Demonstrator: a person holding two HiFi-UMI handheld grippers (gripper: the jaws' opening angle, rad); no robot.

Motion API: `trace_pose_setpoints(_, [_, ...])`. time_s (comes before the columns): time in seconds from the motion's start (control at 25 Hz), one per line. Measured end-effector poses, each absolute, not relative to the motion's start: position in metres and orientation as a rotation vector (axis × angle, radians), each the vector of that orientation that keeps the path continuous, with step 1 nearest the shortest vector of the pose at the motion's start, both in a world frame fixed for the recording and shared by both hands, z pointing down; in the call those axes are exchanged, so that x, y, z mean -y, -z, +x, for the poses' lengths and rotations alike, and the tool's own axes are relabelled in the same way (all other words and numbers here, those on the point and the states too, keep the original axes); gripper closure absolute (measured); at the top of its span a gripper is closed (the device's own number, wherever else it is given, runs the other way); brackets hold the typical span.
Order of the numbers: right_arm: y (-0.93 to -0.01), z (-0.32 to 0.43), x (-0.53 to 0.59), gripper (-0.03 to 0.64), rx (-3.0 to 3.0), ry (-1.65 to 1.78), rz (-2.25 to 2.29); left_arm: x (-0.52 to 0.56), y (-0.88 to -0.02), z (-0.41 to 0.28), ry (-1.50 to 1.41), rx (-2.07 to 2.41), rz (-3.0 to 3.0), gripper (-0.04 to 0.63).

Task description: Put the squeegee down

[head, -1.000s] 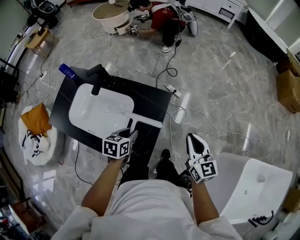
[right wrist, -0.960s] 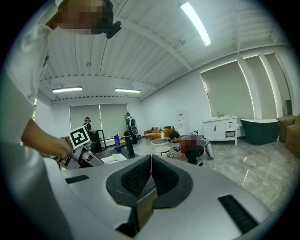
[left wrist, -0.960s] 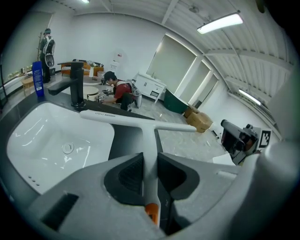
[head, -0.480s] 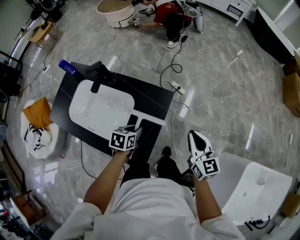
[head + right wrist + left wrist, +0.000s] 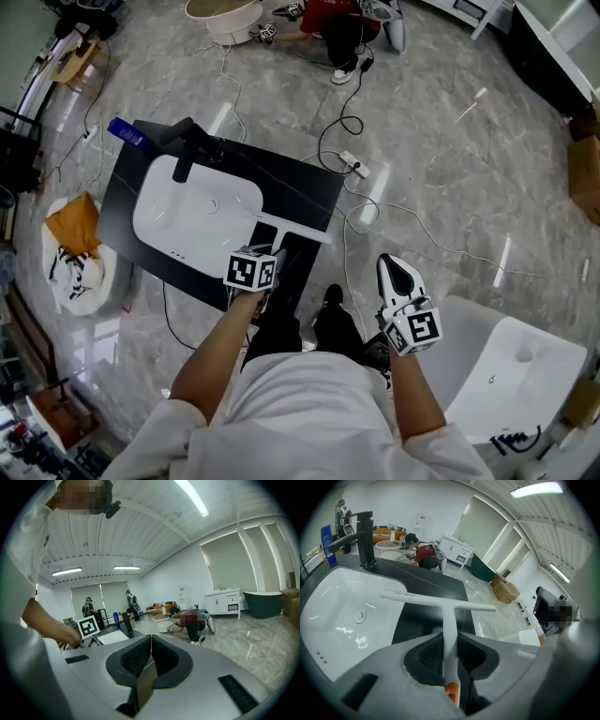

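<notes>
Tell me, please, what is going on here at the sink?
A person holds a gripper in each hand. The left gripper has its fingers closed on the handle of a white squeegee. The squeegee's blade is over the black countertop, beside the white sink basin; whether it touches the countertop is unclear. The right gripper is shut and empty, off to the side. The squeegee is not yet released.

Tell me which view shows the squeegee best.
The left gripper view: the white squeegee fills the middle, blade and handle clear, with the left hand-held gripper shut on its handle. The head view shows it small, from above. The right gripper view misses it.
</notes>
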State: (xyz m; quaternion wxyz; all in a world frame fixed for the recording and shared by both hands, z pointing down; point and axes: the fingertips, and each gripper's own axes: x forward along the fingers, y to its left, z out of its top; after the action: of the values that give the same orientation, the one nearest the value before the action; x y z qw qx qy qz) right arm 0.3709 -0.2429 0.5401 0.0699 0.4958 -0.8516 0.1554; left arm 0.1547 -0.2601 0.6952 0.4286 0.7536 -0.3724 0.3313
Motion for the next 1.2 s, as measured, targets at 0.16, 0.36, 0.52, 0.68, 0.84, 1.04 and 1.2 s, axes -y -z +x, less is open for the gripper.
trace_pose_setpoints(0.16, [-0.543,0.375,0.243,0.601,2.552,-0.483,1.505,0.261,-0.703,0.159,-0.817,0.918,1.859,0.512])
trace_pose_setpoints(0.36, [-0.550,0.378,0.244,0.601,2.550,-0.501,1.517,0.261,-0.714,0.157,-0.850,0.919,1.837,0.512])
trace_pose_setpoints(0.52, [-0.548,0.380,0.243,0.601,2.550,-0.506,1.512,0.259,-0.718,0.158,-0.860,0.917,1.821,0.511])
trace_pose_setpoints(0.68, [-0.549,0.380,0.243,0.601,2.549,-0.511,1.513,0.260,-0.719,0.158,-0.864,0.925,1.817,0.511])
trace_pose_setpoints(0.84, [-0.551,0.380,0.243,0.601,2.547,-0.513,1.514,0.260,-0.723,0.156,-0.869,0.932,1.808,0.511])
trace_pose_setpoints(1.04, [-0.551,0.382,0.243,0.601,2.538,-0.523,1.528,0.260,-0.724,0.156,-0.876,0.934,1.808,0.511])
trace_pose_setpoints(1.2, [-0.551,0.382,0.241,0.601,2.540,-0.524,1.526,0.259,-0.725,0.157,-0.875,0.937,1.807,0.512])
